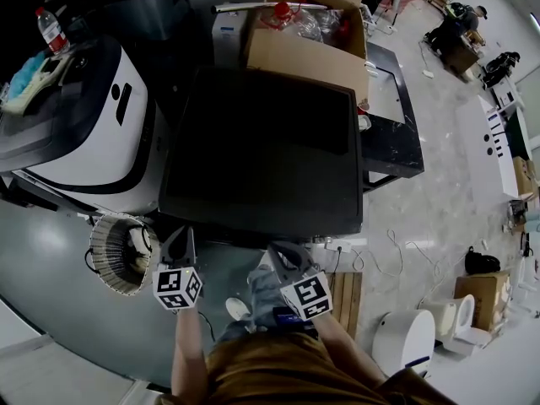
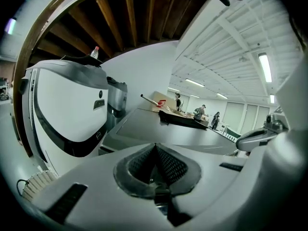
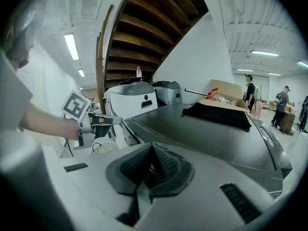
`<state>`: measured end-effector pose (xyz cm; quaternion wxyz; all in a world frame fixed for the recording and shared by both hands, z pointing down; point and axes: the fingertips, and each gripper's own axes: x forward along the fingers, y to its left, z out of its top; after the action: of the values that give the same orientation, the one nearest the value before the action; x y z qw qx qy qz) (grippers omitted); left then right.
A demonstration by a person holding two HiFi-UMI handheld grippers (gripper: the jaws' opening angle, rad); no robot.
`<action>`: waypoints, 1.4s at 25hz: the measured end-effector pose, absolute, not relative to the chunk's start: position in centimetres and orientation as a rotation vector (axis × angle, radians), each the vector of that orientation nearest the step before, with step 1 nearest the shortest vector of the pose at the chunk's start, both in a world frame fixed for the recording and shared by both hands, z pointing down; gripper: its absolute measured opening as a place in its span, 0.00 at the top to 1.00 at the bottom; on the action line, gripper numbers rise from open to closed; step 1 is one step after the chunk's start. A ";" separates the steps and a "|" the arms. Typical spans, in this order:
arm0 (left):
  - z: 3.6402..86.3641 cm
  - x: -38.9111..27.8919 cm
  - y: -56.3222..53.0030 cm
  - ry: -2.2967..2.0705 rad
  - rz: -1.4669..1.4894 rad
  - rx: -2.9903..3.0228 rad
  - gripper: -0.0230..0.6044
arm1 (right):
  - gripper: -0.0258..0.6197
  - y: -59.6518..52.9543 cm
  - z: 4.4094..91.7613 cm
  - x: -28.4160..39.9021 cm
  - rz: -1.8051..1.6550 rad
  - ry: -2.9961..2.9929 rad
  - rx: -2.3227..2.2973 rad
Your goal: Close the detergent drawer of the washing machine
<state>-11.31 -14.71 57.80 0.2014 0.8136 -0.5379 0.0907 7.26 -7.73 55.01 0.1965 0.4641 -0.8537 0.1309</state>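
My left gripper is clenched on nothing: its pads meet tip to tip with no gap between them. My right gripper is the same, its pads pressed together and empty. Both grippers sit at the near edge of the washer with the fingers pointing toward it. The left is near its left corner and the right is nearer the middle of its front. Its dark flat top stretches away just ahead of both sets of fingertips. I cannot make out the drawer, because the washer's front face is hidden under that top. To the left of my left fingers stands a white machine. Far ahead of my fingers, past the washer's top, is a box.
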 end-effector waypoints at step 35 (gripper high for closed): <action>47.2 -12.1 -5.6 -1.565 0.065 2.437 0.92 | 0.94 -2.2 47.7 6.7 0.149 -2.445 1.537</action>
<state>-12.10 -5.64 47.24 0.1220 0.8350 -0.5361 0.0222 6.69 -2.21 47.74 0.1243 0.5274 -0.8389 0.0511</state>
